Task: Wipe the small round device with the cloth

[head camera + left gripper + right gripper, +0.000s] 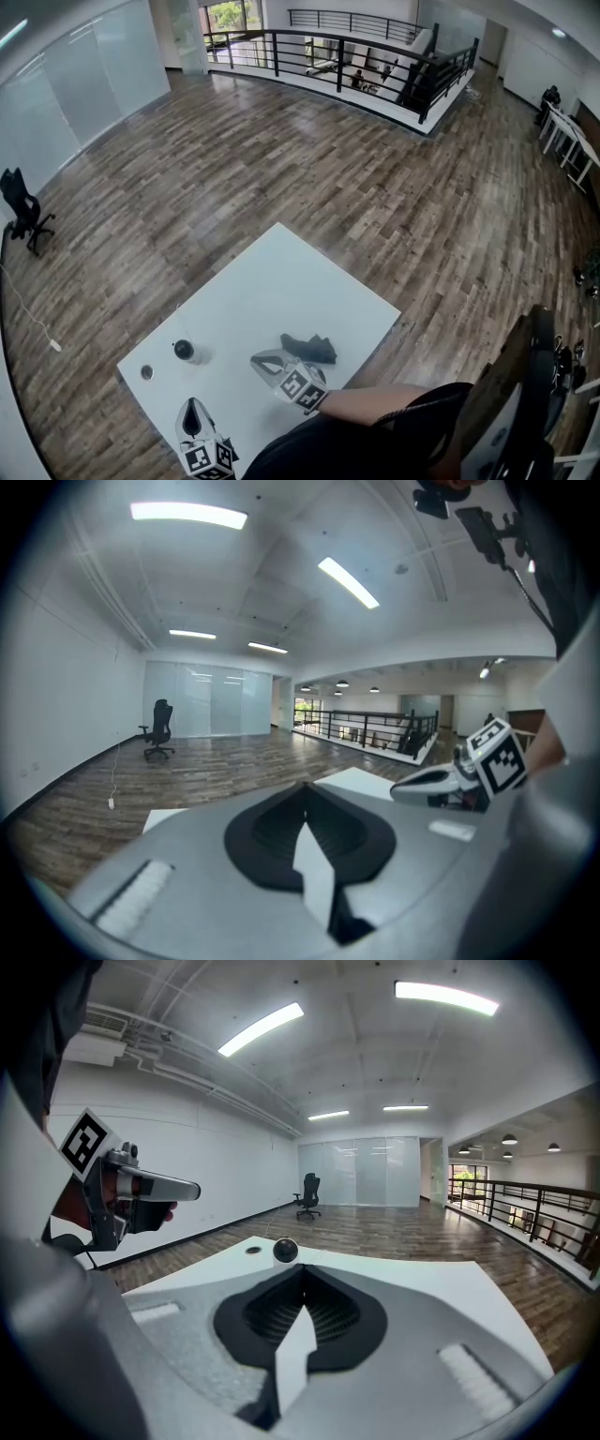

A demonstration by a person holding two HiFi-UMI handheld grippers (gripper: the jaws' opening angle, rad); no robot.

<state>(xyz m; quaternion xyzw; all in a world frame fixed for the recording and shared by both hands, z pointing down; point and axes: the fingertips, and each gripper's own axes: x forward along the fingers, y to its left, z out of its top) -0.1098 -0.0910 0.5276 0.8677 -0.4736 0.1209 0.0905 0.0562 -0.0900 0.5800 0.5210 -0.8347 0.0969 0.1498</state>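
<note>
The small round device [185, 351] stood on the white table [281, 281] towards its left part, dark and ball-like, with a small flat disc [146, 372] lying near it, closer to the table's corner. Nothing touched the device, and from the right gripper view it sat straight ahead of your jaws but well apart from them.

The cloth [309, 348], a dark crumpled piece, lay on the table to the right of the device, just beside your right gripper [263, 360]. It was not held. That claw was closed, its pads meeting with nothing between them, and it pointed along the tabletop towards the device.

Your left gripper [192, 411] hung at the near edge of the table, below the device in the head view, its jaws likewise together and empty.

As for the step in hand, the scene fitted two readings. The cloth may have been waiting to be picked up for the wipe, or it may have been laid down again once the wipe was over. No smear or shine on the device was visible to settle it. Judged either way, no wiping stroke was under way, since cloth and device lay apart. Any grip on that cloth would have called for the pads to part and come down over a raised fold.
</note>
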